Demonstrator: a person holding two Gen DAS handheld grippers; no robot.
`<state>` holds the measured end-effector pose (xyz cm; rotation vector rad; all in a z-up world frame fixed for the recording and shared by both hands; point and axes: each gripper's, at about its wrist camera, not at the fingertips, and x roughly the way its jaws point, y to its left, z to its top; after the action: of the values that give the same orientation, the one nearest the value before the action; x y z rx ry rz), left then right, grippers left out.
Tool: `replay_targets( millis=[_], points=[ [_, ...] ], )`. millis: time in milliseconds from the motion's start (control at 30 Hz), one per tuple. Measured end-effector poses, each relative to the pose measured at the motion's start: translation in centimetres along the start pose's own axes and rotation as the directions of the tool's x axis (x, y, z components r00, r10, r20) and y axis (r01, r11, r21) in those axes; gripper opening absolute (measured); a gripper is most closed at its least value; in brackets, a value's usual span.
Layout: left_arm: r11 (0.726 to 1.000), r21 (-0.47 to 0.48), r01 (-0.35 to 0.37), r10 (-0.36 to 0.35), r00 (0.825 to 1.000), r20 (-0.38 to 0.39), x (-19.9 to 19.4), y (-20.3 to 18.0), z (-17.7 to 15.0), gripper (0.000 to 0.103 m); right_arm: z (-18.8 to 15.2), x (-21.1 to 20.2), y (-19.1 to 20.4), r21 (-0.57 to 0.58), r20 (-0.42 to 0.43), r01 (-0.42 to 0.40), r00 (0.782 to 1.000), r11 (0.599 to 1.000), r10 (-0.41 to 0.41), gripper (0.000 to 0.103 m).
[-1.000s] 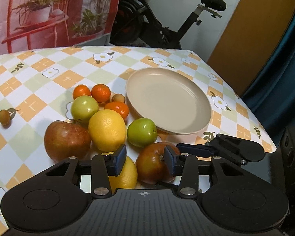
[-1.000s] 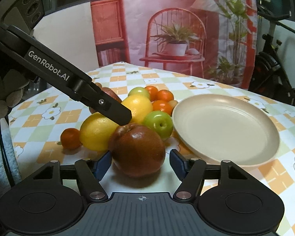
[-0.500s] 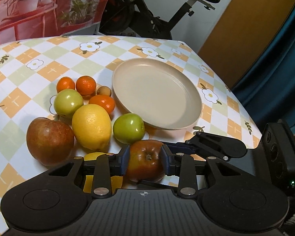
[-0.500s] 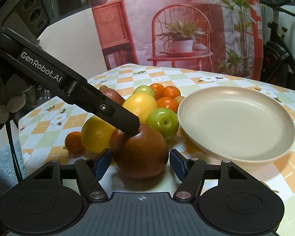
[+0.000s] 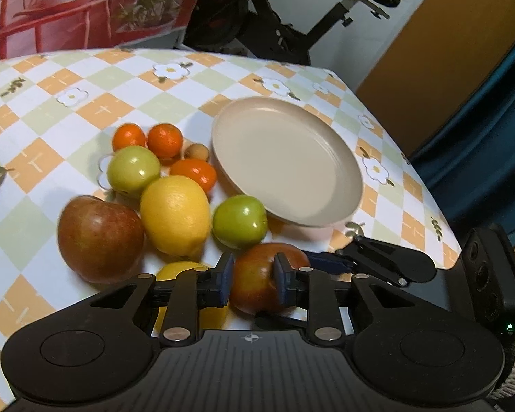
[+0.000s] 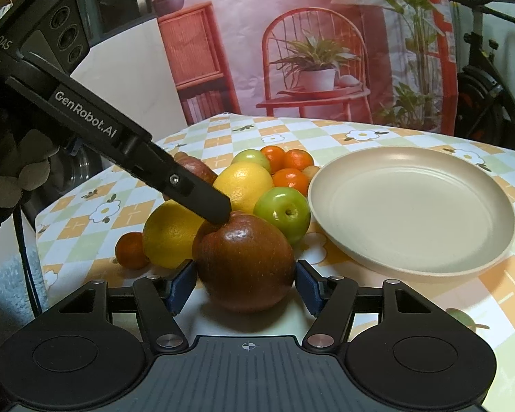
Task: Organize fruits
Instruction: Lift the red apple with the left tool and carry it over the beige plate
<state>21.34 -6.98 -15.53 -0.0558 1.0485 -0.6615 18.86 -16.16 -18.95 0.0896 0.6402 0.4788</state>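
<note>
Right now we see both grippers on one fruit: the dark red apple [image 6: 247,261], which sits on the checked tablecloth [image 6: 498,292] at the near edge of the fruit pile, just left of the beige plate [image 6: 412,206] w/ a small gap between them. The right gripper [image 6: 244,286] is approx half open, its blue pads set against the apple's two flanks low down, so we read it as grasping the apple across its widest part. The left gripper [image 5: 253,281] comes in from above at a steep slant; its jaws are clenched to a narrow gap on the apple's crown. In the right wrist view one black fingertip digs into the hollow at the top. We can't tell whether it pinches a stem there, since the finger hides that spot. The apple stands w/ its crown up, so its stem-to-base axis is approx upright, maybe tipped a bit toward the left gripper. A lemon [image 6: 170,237] touches the apple at back left, and a green apple [image 6: 283,211] sits just behind it on the plate side.
</note>
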Motion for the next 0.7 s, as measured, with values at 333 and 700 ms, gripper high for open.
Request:
replay_targets(
  millis=[333,700],
  points=[
    [0.999,-0.026,0.027,-0.026,0.999,0.022,0.2,0.3,-0.5,0.027,0.0,0.1,-0.4,0.028,-0.01,-0.005,1.0,1.0,0.005,0.059],
    [0.998,0.029,0.057,-0.059,0.994,0.093,-1.6,-1.7,0.8,0.025,1.4,-2.4,-0.4,0.031,0.066,0.041,0.997,0.999,-0.043,0.059]
  ],
)
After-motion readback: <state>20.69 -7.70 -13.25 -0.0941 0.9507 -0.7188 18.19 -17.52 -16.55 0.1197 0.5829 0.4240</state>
